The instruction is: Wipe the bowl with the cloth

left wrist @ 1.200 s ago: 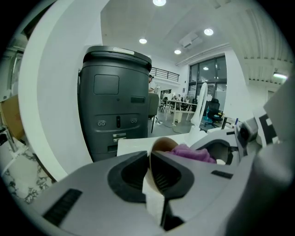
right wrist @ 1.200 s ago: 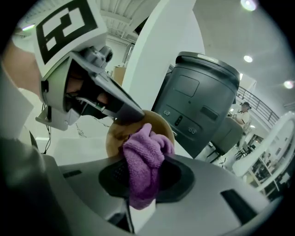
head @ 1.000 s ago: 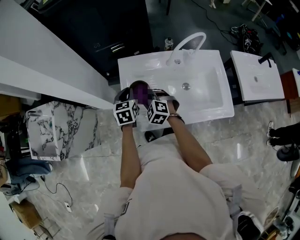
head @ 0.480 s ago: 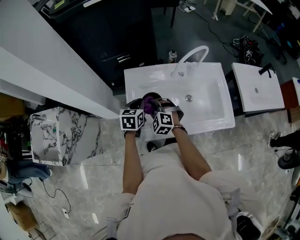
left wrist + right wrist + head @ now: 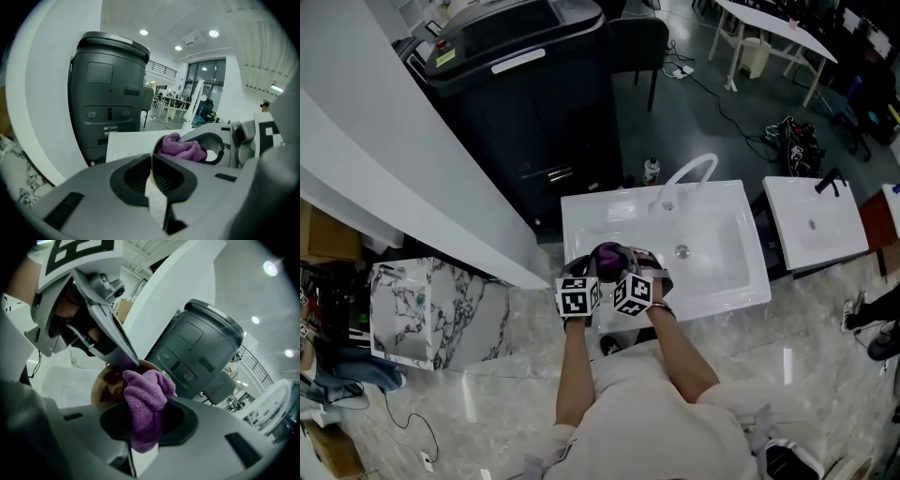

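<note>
At the sink's front left I hold a brown bowl over the basin. My left gripper has just been closing its jaws, and they are shut on the bowl's thin rim. The purple cloth is bunched between the jaws of my right gripper, which is shut on it and presses it into the bowl. In the head view the cloth shows just beyond the two marker cubes, the left gripper beside the right gripper. The bowl is mostly hidden there.
The white sink has a curved white tap at its back. A tall dark grey machine stands behind it. A second small basin is at the right, a marble block at the left.
The head view has lifted and takes in more of the room. Both grippers stay close together at the sink's front left, with the cloth still in the bowl.
</note>
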Demonstrator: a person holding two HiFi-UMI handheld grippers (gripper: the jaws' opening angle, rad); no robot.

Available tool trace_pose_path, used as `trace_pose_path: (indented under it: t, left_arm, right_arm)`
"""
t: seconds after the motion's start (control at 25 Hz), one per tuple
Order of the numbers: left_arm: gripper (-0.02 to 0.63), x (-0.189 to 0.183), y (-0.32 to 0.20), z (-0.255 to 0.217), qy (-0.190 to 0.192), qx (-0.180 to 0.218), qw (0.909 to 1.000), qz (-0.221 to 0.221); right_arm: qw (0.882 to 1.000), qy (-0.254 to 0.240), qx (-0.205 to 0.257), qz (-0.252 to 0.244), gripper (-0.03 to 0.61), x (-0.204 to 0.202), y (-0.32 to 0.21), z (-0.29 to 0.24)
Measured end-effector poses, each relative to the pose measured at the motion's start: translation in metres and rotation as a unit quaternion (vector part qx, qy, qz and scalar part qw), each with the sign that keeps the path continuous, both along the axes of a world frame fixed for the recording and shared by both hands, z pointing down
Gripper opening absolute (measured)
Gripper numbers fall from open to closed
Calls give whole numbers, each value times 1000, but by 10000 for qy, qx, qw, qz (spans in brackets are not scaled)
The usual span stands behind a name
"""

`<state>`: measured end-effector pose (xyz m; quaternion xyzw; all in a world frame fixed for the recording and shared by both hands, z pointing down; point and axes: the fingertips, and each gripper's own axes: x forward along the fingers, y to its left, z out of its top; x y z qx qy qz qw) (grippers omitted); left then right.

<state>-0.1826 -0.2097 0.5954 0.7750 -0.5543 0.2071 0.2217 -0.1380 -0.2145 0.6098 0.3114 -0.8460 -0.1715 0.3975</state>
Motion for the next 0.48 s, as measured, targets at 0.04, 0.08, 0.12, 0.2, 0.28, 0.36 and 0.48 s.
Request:
trace_pose_path:
  t: [0.04,0.08,0.12,0.2,0.28,0.36,0.48]
  left_arm:
    - [23,-2,-1,-1,-23,56,10000,-61]
    - [23,-4,-2,-2,-37,115,9999,-114]
    - [23,-6,-2,-3,-40,168,9997,-167]
    - [23,-12,-2,-5,-7,238,9993,-290]
    - [23,-16,-3,-8,35,294,9987,-403]
    - [24,-15,-6,-12,31,360,9983,-451]
    - [28,-12,-9,-17,-7,418,9981,-454]
  right_arm:
    - [10000,8,-1,6,91,-1,-1,0]
    - [10000,9,-14,8,91,-2,-1,1]
    - [10000,-6,-44,2,91,-4,0,2]
    - [9998,-110,-145,-25,91,-7,1,4]
    - [9996,-180,-228,-57,91,-9,1,5]
    - [9993,-117,-312,-142,91,-10,2,8]
    - [9979,4,-548,-354,91,-12,11,14]
